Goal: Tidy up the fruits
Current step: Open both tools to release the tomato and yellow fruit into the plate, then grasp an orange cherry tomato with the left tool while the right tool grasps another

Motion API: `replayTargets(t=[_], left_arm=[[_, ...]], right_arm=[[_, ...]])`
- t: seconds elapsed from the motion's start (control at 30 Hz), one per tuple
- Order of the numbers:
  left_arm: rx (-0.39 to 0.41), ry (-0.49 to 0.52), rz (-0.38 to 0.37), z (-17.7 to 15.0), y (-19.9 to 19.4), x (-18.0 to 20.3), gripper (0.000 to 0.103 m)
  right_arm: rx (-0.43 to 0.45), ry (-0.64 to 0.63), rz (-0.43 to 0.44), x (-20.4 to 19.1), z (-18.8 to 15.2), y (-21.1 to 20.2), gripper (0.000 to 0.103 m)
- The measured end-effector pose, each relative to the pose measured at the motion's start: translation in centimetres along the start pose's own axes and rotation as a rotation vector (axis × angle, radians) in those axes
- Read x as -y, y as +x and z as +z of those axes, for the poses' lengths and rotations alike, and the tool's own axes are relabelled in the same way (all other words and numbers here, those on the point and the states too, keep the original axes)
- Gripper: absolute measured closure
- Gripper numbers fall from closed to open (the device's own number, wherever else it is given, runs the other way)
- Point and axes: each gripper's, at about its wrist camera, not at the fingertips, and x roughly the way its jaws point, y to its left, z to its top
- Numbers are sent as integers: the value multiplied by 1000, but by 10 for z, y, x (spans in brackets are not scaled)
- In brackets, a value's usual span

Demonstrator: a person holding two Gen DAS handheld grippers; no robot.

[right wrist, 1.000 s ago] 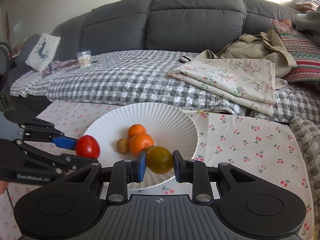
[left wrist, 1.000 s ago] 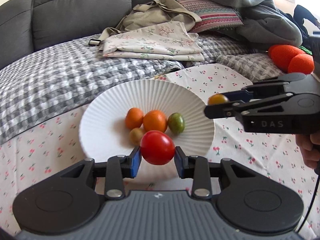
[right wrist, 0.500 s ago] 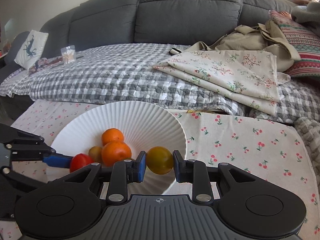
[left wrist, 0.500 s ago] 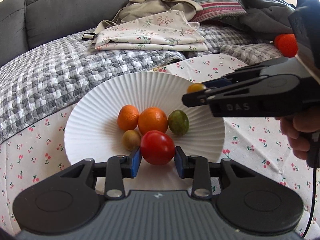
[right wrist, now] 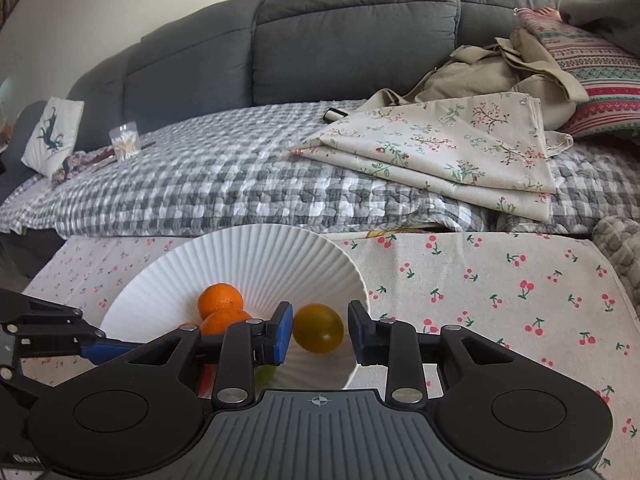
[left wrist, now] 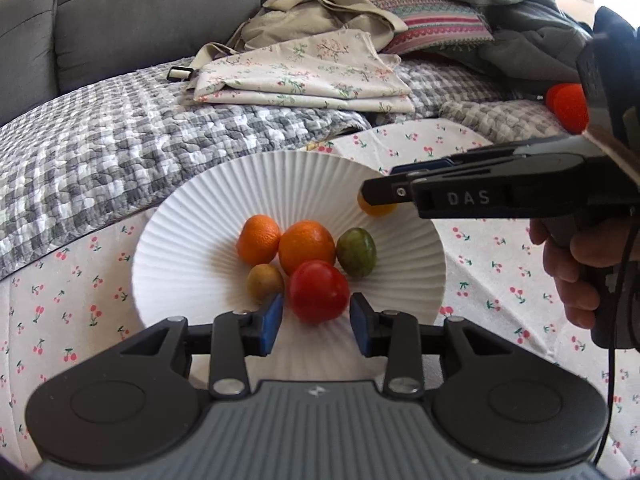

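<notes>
A white ribbed plate [left wrist: 188, 264] is set on a cherry-print cloth [right wrist: 500, 280] in front of a grey sofa [right wrist: 352, 36]. On the plate two oranges [left wrist: 306, 246], a green fruit [left wrist: 356, 252] and a small brownish fruit [left wrist: 264, 282] are gathered near the middle. The left gripper [left wrist: 316, 320] is being opened; a red tomato [left wrist: 318, 296] is seen between its blue pads, resting on the plate, with a gap on each side. The right gripper [right wrist: 318, 332] is likewise being opened around a yellow tomato [right wrist: 318, 328] lying inside the plate's right rim, and no pad is pressed against it.
</notes>
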Motion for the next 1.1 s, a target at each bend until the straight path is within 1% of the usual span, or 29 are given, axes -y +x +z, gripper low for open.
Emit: replayTargets(t=[0.17,0.47,0.53,0.57,0.63,0.67,0.7,0.73,0.83,0.87,0.97,1.03,1.1], left_arm=[[8,-6,-1,-4,-17,-8,67],[23,-34,21,-17,-50,-25,66],[25,-45,26,-20,-55,-27,64],[26,-52,27,-21,-57,-28,63],[27,-61,26,-25,-62,-29,63],[29,-62,25,-26,-65,-29,62],[30,-64,27,-28,-67,-29,62],[29,-67,31,-30,-69,-29,61],[24,-75,39,-36,-74,-30,56],[23,-75,44,-38,-75,-31,54],[18,-89,62,-44,-77,-33,48],[11,-101,62,-47,-77,-35,45],[5,-107,64,-50,-77,-36,39]], right_arm=[[7,45,32,4,0,-8,73],[1,17,46,-6,1,-21,72],[4,1,60,-12,1,-29,63],[4,-4,65,-15,1,-33,61],[2,-22,70,-21,-1,-40,53],[4,-33,70,-23,-2,-44,52],[4,-40,70,-25,-4,-49,47],[2,-44,69,-25,-5,-52,42],[-3,-60,57,-28,-9,-61,30],[-3,-64,59,-28,-10,-63,28],[4,-70,68,-32,-12,-70,19],[10,-73,67,-35,-13,-75,11],[9,-80,61,-38,-14,-80,9]])
